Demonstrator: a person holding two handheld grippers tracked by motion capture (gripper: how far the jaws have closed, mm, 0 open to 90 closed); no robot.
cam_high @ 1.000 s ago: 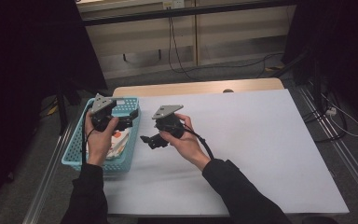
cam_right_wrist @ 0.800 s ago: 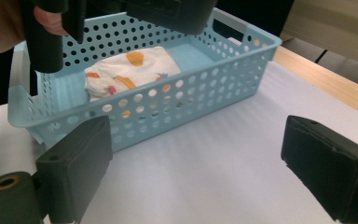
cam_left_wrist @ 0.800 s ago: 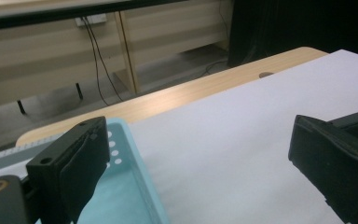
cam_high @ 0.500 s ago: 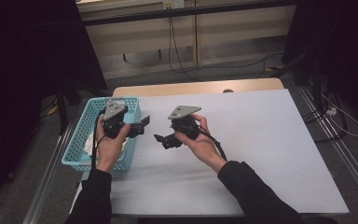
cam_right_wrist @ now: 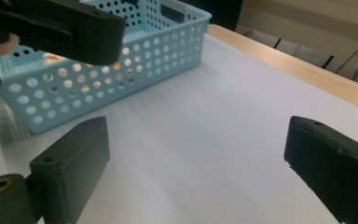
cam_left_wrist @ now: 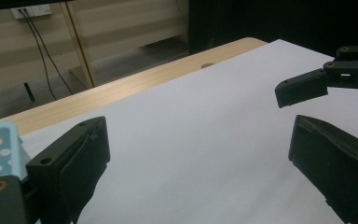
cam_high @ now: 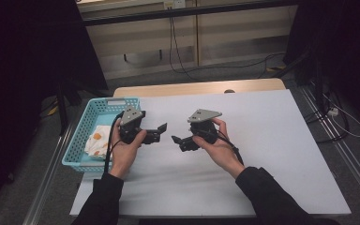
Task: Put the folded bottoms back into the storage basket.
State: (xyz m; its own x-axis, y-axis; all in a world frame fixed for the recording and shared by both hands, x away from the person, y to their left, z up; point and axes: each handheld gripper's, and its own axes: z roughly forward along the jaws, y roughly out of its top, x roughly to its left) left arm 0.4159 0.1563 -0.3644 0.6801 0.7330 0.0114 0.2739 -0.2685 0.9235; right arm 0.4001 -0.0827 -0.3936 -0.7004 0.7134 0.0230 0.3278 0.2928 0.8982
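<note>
Over the left-middle of the bench, just above the white sheet: left gripper, jaws spread wide, nothing between them, pointed right. Same wide gap along its own jaws in the left gripper view, bare sheet beneath. Facing it from just beside, tips near but not touching: right gripper, also fully spread and empty, pointed left; confirmed in the right gripper view, again with bare sheet in the gap. Each held in one hand, grey three-cornered plate on top, cable trailing back toward the sleeve.

Outward to the left, at the bench edge: light blue perforated basket, seen close through the right gripper view. Inside, toward its near end: a white cloth with orange spots, crumpled, well clear of both grippers. Farther out: white-covered bench, a strip of bare wood along the far edge, then cables hanging down a beige wall.

Progress, as a judgement: nothing gripped, nothing lying loose on the sheet, cloth resting in the basket. Either stowing finished, or lifting out not yet begun; impossible to say which from these views. If the latter, everything left to do: reach left, close on the cloth, carry it out.

Writing: none legible. Pale label on the basket's far wall, too small to read.
</note>
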